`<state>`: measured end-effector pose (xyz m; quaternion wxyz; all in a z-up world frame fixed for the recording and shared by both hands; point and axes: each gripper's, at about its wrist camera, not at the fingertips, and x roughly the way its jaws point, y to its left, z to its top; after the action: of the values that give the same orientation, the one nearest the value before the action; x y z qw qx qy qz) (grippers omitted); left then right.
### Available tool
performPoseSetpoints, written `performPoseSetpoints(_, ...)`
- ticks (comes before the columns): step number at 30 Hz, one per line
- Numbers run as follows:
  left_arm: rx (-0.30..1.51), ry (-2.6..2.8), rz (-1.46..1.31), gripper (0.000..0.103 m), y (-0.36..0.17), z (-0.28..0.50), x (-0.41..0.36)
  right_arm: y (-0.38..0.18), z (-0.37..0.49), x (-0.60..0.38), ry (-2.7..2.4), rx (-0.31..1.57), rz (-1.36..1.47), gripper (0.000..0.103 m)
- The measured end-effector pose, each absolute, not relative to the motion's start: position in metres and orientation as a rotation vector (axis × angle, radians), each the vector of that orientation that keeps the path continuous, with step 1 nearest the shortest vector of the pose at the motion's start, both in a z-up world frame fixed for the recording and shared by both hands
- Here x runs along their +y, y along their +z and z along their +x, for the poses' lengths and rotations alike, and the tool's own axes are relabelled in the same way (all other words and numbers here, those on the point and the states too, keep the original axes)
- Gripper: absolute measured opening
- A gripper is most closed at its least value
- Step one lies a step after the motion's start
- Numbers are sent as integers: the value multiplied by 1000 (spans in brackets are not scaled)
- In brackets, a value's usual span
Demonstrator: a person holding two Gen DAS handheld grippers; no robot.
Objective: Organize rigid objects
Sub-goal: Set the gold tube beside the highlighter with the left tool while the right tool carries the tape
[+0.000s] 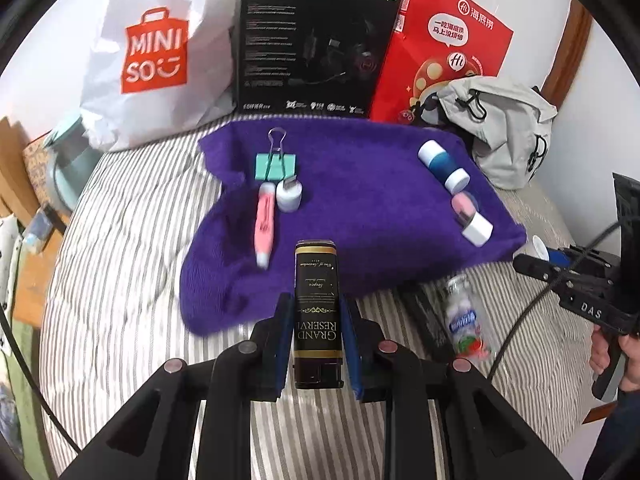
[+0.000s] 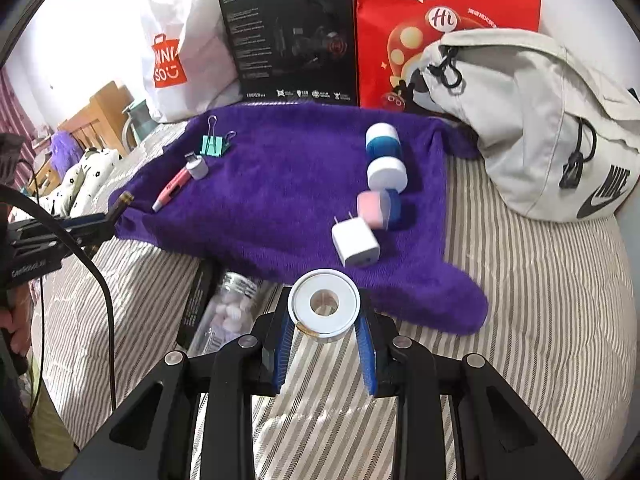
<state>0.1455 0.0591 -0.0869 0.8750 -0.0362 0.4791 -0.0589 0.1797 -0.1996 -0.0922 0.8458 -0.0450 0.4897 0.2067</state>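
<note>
While the left tool (image 1: 314,332) is gripping a black tin (image 1: 316,312) just above the striped bed (image 1: 120,260), the tin's long axis is pointing forward toward the purple towel (image 1: 360,216), where a pink pen (image 1: 265,222) is lying lengthwise. From the right wrist, the right tool (image 2: 324,336) is clamping a white tape roll (image 2: 324,304), hole facing the camera, at the towel's near edge; a clear jar (image 2: 230,312) of pale candies is lying beside it.
</note>
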Motion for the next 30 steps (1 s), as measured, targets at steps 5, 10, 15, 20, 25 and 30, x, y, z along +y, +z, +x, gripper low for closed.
performPoseSetpoints(5,995,-139,-80,22,-85,172,60,-87,183,-200,435,1029,-90,29)
performPoseSetpoints(10,1014,-158,-39,22,-92,197,53,-88,185,-200,436,1035,-89,29)
performPoseSetpoints(15,1042,-174,-25,22,-105,218,51,-91,190,-198,438,1046,-89,29)
performPoseSetpoints(20,1073,-185,-17,22,-120,233,50,-91,197,-199,436,1050,-81,29)
performPoseSetpoints(25,1101,-192,-6,22,-134,239,50,-90,203,-196,439,1048,-84,29)
performPoseSetpoints(30,1119,-187,26,23,-143,241,48,-90,212,-190,453,1047,-82,29)
